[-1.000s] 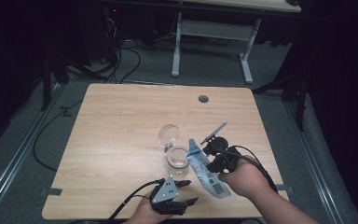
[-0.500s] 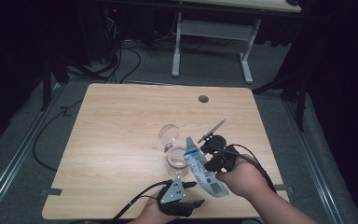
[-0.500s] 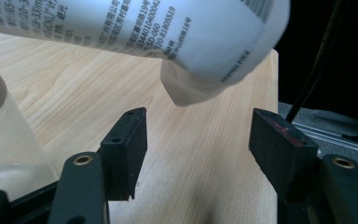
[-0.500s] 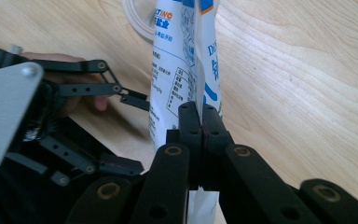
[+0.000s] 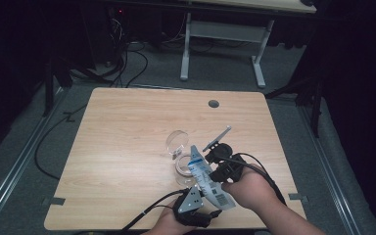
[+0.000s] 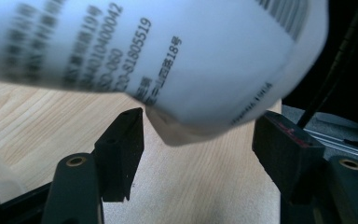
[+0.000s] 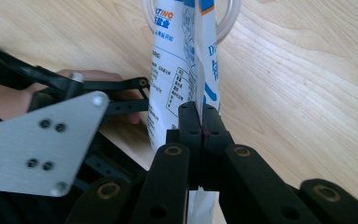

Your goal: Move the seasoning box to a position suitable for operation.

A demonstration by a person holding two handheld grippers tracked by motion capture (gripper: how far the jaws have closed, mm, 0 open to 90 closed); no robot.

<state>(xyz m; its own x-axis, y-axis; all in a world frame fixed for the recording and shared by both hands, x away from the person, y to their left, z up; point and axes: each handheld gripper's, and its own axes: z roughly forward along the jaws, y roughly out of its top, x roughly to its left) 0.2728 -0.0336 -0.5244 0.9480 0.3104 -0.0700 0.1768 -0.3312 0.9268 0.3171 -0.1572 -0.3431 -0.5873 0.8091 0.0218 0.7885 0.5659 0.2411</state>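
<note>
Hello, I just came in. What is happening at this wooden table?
A person works with two hand-held grippers. The right gripper is shut on a white printed plastic pouch, holding it tilted with its top over a clear glass cup. The left gripper is open, its jaws on either side of the pouch's lower corner.

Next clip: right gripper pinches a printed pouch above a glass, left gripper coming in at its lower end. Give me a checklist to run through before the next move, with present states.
1. Right gripper clamped on the white printed plastic pouch: ok, fingers pressed together on its edge.
2. Left gripper open to take the pouch's lower end: ok, fingers apart either side of the corner.
3. Left fingers touching the pouch: not ok, gaps both sides.
4. Pouch's upper end over the clear glass cup: ok in the high view.
5. Pouch opened for pouring: cannot tell.
6. Second clear glass, lying on its side on the wooden table, clear of the pouch: ok.
</note>
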